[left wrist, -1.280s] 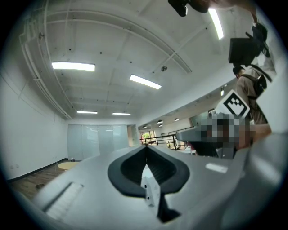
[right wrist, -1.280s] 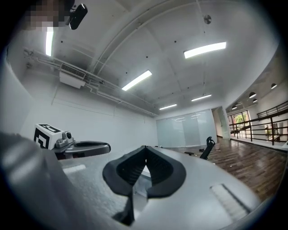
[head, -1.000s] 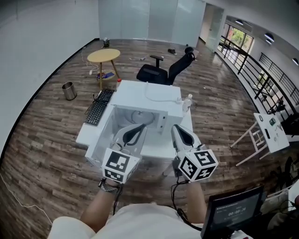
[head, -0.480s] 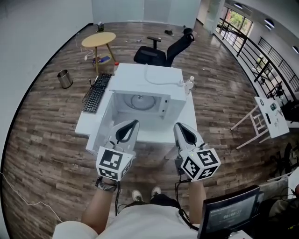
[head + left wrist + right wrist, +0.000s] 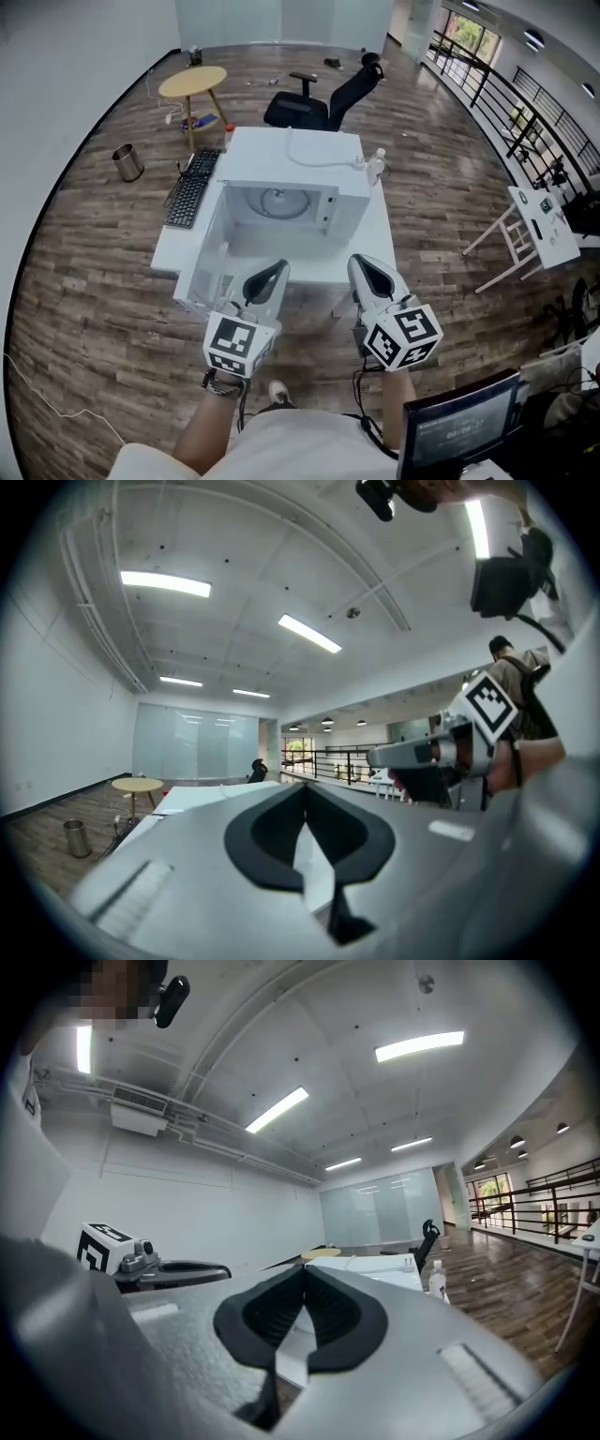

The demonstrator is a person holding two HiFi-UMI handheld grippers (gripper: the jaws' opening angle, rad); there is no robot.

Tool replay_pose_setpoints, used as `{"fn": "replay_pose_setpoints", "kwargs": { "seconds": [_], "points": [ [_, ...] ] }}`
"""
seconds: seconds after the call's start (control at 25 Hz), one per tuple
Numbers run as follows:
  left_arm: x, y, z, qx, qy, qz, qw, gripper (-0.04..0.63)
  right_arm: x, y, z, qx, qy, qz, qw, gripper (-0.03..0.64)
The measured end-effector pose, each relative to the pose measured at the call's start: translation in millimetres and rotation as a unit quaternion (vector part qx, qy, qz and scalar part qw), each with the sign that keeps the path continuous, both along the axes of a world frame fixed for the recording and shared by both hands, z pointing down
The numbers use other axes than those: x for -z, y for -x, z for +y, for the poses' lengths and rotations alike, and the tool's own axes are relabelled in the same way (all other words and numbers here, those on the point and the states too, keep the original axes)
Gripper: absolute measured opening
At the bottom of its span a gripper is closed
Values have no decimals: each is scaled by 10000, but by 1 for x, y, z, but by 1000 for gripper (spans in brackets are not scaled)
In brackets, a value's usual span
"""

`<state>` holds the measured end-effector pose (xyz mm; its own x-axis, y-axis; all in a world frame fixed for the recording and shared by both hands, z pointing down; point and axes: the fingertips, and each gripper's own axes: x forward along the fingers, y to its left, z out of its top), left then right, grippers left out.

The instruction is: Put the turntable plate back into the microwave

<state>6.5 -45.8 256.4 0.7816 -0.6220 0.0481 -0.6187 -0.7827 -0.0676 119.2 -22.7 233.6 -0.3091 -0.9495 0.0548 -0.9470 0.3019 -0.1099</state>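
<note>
Round turntable plate lies inside white, open-doored microwave

Unclear around the microwave
Round shape inside it: too small to identify. Screen well in front of it: cut by the bottom edge.

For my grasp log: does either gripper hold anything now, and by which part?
Nothing is held. The left gripper and the right gripper both have their jaws together, with nothing between them.

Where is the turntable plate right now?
In the head view, the turntable plate lies inside the open microwave, on its cavity floor near picture centre, with the keyboard on the table to its left.
</note>
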Motion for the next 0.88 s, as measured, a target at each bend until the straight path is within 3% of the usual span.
{"fn": "replay_pose_setpoints", "kwargs": {
  "seconds": [0.56,0.88],
  "points": [
    [16,-22,70,204,-280,-63,9994,8,9,-25,80,146,-85,63,9998,3],
    [14,-14,118,359,-292,-131,9988,8,1,-8,122,405,22,-45,9992,3]
  ]
}}
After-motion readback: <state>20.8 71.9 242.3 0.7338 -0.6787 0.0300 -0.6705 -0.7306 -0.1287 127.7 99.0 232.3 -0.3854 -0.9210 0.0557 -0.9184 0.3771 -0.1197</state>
